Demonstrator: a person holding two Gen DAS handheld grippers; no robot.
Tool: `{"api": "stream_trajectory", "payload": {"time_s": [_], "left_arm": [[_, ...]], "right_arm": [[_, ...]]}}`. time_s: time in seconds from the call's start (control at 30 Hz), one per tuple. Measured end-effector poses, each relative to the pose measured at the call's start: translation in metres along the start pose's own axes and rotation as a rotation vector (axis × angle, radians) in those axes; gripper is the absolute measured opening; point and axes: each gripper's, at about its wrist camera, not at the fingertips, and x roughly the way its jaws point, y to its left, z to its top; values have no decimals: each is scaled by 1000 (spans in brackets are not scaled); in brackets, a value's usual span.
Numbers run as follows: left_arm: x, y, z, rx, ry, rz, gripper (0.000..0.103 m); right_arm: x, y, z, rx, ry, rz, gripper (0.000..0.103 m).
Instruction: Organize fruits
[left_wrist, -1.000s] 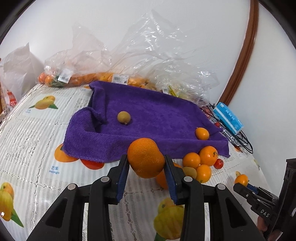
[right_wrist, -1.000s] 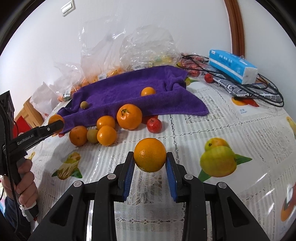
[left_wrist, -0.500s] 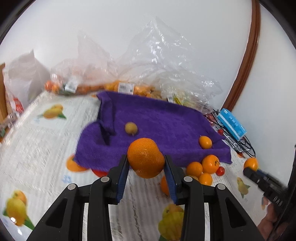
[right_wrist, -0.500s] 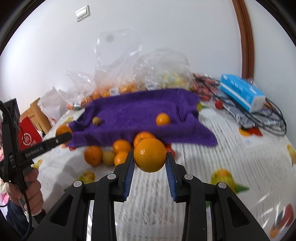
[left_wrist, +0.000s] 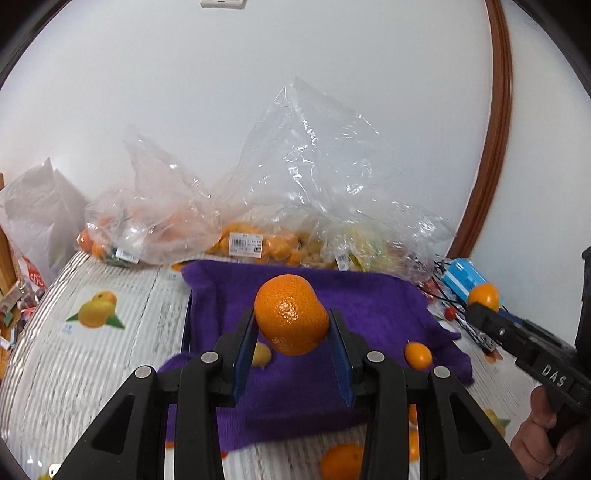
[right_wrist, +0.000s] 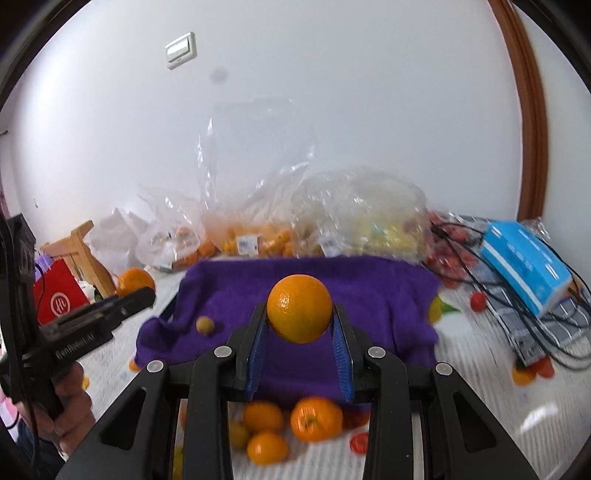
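Observation:
My left gripper (left_wrist: 291, 325) is shut on a large mandarin (left_wrist: 291, 314) and holds it above the purple towel (left_wrist: 369, 306). My right gripper (right_wrist: 300, 321) is shut on a round orange (right_wrist: 300, 308), also above the towel (right_wrist: 369, 295). On the towel lie a small orange kumquat (left_wrist: 418, 355) and a small yellowish fruit (right_wrist: 205, 325). Several loose oranges (right_wrist: 316, 419) and a small red fruit (right_wrist: 359, 442) lie on the table at the towel's near edge. The right gripper shows at the right of the left wrist view (left_wrist: 484, 310). The left gripper shows at the left of the right wrist view (right_wrist: 140, 295).
Clear plastic bags of fruit (left_wrist: 258, 243) stand behind the towel against the white wall. A blue tissue pack (right_wrist: 524, 266) and black cables (right_wrist: 554, 325) lie at the right. A red box (right_wrist: 59, 299) and a wooden frame (right_wrist: 85, 251) stand at the left. The fruit-printed tablecloth (left_wrist: 92, 314) covers the table.
Both grippers have risen and moved forward over the purple towel, each still holding its fruit. The loose oranges now sit below the fingers.

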Motion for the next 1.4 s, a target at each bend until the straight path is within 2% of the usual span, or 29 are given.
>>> {"api": "stream_trajectory", "payload": {"time_s": [0.17,0.3,0.37,0.43,0.57,0.97,1.4], "left_arm": [[17,2,-5,-3,-13,-10,36],[27,9,-17,10,18,20,36],[34,11,-19,-8,45,13,36],[37,12,-20,-16,56,-3,36],[39,12,-23,1,54,18,36],[41,16,-24,-33,75,-7,36],[45,18,-24,-48,93,-7,36]], "right_arm": [[16,1,19,7,-31,16,34],[34,-9,6,30,5,75,34],[45,-13,-2,27,54,58,34],[49,-18,-7,29,60,34,34],[55,-29,-11,51,82,4,34],[58,-45,-14,82,86,-43,34],[72,-40,-23,57,126,-65,34]]}}
